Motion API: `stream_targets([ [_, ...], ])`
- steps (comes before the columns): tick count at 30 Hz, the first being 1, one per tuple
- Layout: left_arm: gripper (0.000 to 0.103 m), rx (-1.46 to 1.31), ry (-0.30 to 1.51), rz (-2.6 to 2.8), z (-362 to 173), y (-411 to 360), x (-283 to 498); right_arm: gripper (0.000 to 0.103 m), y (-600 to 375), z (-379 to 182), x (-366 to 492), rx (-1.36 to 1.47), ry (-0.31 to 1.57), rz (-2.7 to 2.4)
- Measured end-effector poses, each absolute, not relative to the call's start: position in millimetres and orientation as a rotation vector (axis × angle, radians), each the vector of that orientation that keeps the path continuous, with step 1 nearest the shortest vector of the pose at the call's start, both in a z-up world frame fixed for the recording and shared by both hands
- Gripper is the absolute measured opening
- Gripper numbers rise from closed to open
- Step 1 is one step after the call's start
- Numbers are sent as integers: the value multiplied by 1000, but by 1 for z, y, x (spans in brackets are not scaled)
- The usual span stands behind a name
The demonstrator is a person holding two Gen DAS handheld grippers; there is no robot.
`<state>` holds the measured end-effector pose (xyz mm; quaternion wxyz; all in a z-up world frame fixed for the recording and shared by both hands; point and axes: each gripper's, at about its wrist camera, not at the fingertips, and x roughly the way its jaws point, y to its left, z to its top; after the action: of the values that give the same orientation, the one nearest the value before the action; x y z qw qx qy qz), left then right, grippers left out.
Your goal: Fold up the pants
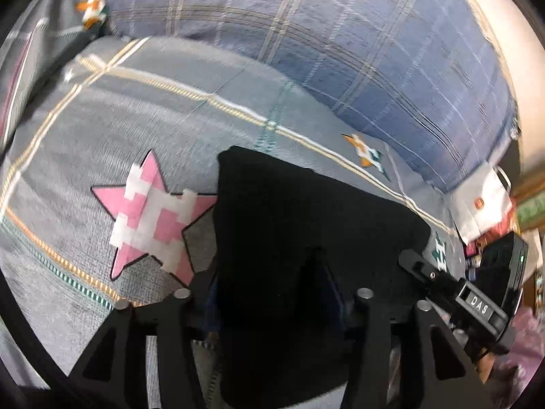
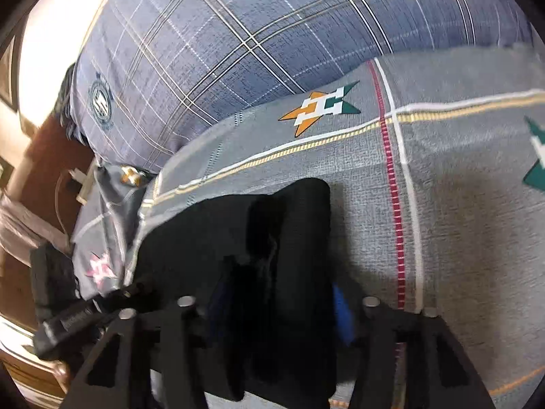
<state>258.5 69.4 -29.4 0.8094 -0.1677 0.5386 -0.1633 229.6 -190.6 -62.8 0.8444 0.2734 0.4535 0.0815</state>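
Fisheye is bending everything at the edges, motion blur is smearing the bedding, the wall is blowing out white, black fabric is losing all detail

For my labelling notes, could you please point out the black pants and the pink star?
black pants (image 1: 306, 211), left wrist view, flat upper panel.
pink star (image 1: 150, 214), left wrist view, its middle.

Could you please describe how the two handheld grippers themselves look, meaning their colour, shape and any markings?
Both grippers are matte black. In each wrist view, the left gripper and right gripper show triangular cut-out linkage arms with round silver pins at the joints and blue pads inside the fingers. Seen from the left wrist, the right gripper carries a white "DAS" label and a small green light.
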Motion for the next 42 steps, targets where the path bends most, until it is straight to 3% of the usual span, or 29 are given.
stream_targets([
  [5, 60, -287, 1125, -315, -20, 73, 236, 68, -180, -40, 206, 459, 951, 161],
  [12, 64, -193, 1125, -260, -36, 60, 233, 75, -170, -66, 207, 384, 1039, 138],
  [24, 63, -244, 1038, -246, -32, 74, 186, 76, -176, -73, 148, 464, 918, 132],
  [27, 43, -243, 1028, -284, -32, 70, 185, 60, -164, -74, 150, 413, 918, 153],
  [28, 42, -243, 1020, -287, -31, 70, 185, 50, -160, -75, 150, 409, 919, 170],
  [30, 38, -251, 996, -293, -29, 71, 184, 40, -150, -75, 149, 374, 919, 190],
  [31, 38, -263, 990, -301, -28, 71, 184, 27, -143, -77, 149, 360, 925, 224],
  [32, 38, -274, 985, -305, -27, 72, 186, 23, -135, -78, 148, 352, 937, 258],
  [35, 40, -254, 997, -290, -30, 73, 186, 24, -118, -84, 142, 251, 944, 221],
  [39, 55, -195, 965, -251, -23, 74, 175, 26, -133, -85, 132, 364, 935, 190],
  [41, 61, -165, 932, -227, -18, 76, 163, 33, -145, -85, 126, 410, 924, 152],
  [42, 64, -156, 919, -210, -16, 78, 157, 49, -150, -83, 123, 430, 917, 136],
])
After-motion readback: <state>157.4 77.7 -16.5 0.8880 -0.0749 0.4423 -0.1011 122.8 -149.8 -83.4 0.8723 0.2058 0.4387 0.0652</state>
